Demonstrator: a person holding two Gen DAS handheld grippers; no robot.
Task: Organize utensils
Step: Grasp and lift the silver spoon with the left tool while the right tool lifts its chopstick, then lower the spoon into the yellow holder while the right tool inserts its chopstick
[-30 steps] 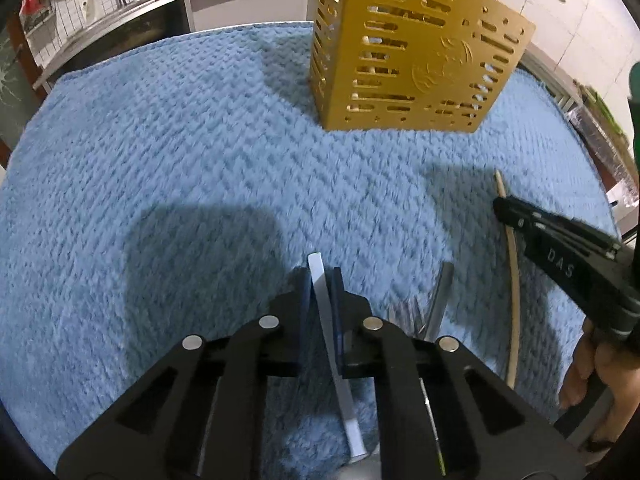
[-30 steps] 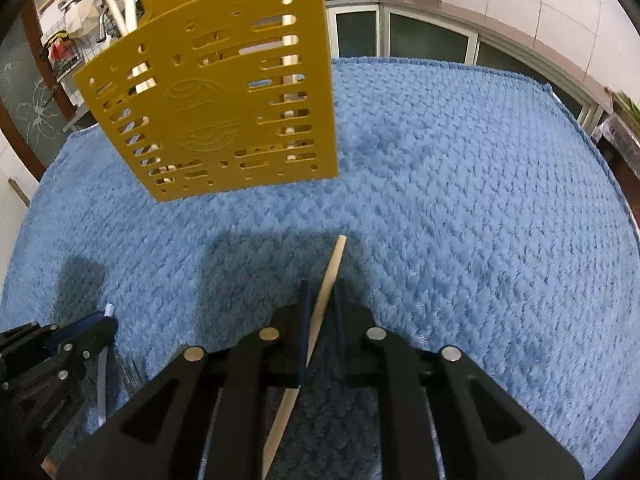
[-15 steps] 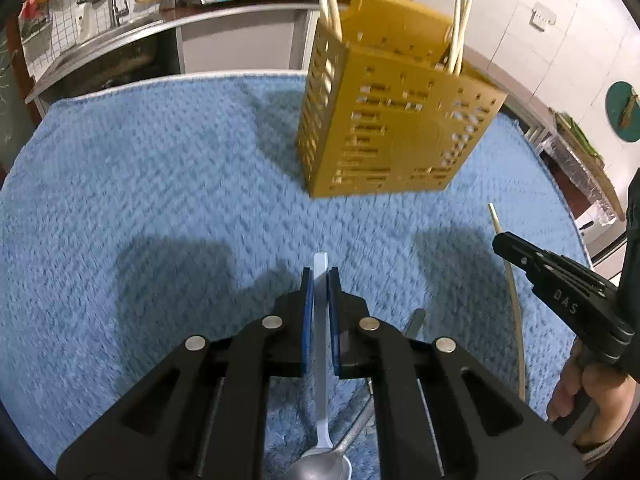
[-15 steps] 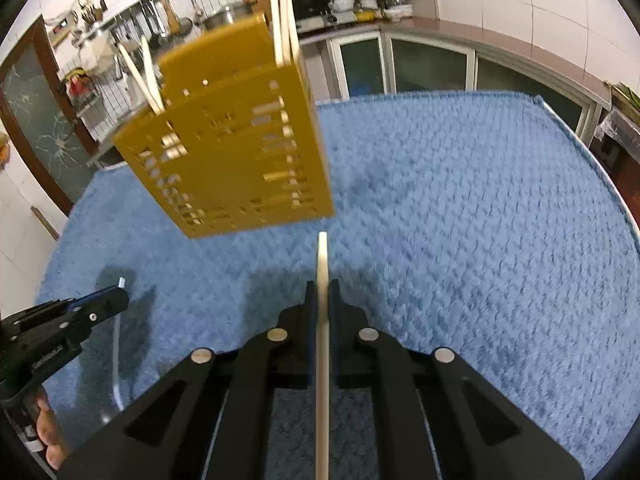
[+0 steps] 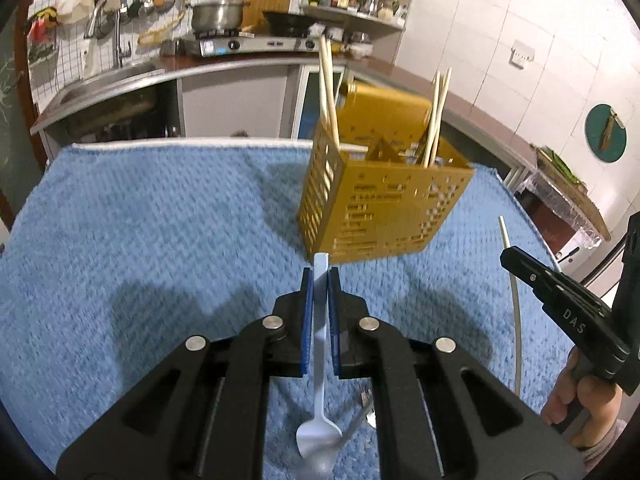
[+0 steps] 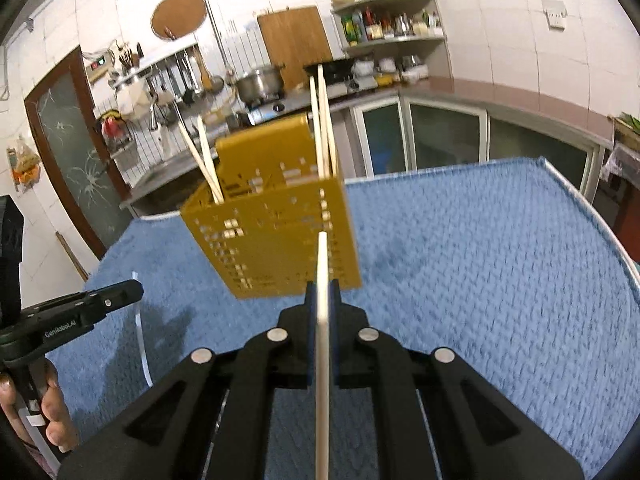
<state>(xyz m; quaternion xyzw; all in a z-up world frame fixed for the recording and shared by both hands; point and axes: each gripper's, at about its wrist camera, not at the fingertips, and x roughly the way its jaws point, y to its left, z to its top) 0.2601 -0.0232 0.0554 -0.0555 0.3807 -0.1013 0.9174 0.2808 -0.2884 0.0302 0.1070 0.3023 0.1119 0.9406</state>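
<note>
My left gripper (image 5: 320, 276) is shut on the handle of a white spoon (image 5: 318, 432), held above the blue cloth with its bowl hanging below the fingers. My right gripper (image 6: 323, 288) is shut on a pale chopstick (image 6: 322, 344), held above the cloth. A yellow perforated utensil holder (image 5: 380, 208) stands on the cloth ahead of both grippers and holds several chopsticks (image 5: 434, 120). The holder also shows in the right wrist view (image 6: 276, 236). The right gripper shows in the left wrist view (image 5: 560, 300), and the left gripper shows in the right wrist view (image 6: 80, 312).
A blue textured cloth (image 5: 140, 220) covers the table. Another metal utensil (image 5: 360, 416) lies on the cloth under the left gripper. Kitchen counter, sink and stove (image 5: 248, 44) stand behind the table. The table's right edge (image 6: 600, 220) runs close to cabinets.
Both grippers have lifted with their utensils, the spoon and the chopstick, off the cloth. The views have tilted up, so the holder's open top and the kitchen behind now show.
</note>
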